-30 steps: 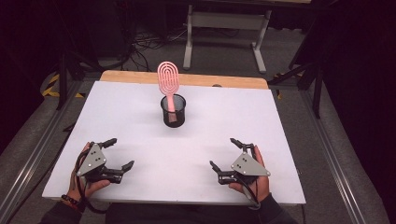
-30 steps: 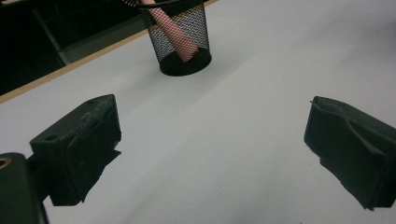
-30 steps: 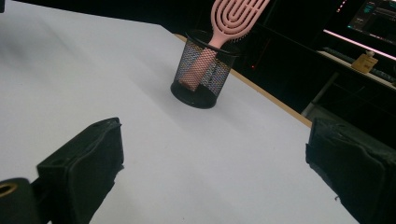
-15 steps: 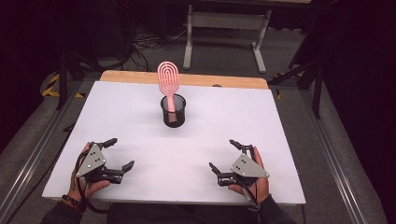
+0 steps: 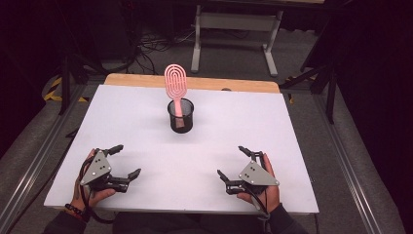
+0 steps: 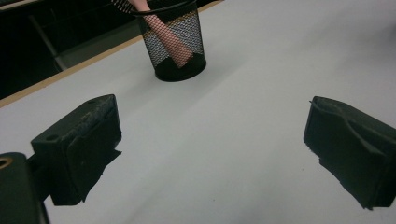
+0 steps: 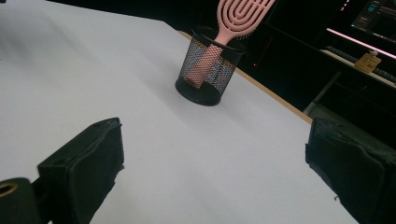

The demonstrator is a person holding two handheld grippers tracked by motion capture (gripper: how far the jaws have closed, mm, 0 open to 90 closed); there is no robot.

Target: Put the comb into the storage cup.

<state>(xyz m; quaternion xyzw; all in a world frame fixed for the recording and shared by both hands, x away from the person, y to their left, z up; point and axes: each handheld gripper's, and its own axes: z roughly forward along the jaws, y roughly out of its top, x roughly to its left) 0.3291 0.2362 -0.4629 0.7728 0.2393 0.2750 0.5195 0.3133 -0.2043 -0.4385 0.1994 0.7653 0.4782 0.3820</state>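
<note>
High view has the pink hairbrush (image 5: pixel 176 90) standing handle-down in the black mesh cup (image 5: pixel 180 117) at center frame on the white counter (image 5: pixel 292 146), well apart from the left hand-held gripper (image 5: pixel 125 160) and right hand-held gripper (image 5: pixel 234 163), both wide and empty at lower frame, so a careless pull on the leaning brush would likely tip the light cup.

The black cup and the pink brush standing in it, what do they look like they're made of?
The cup looks like black wire mesh, probably metal: the brush handle shows through its wall, and its base is solid. The brush looks like matte pink moulded plastic, with open slots through its head.
</note>
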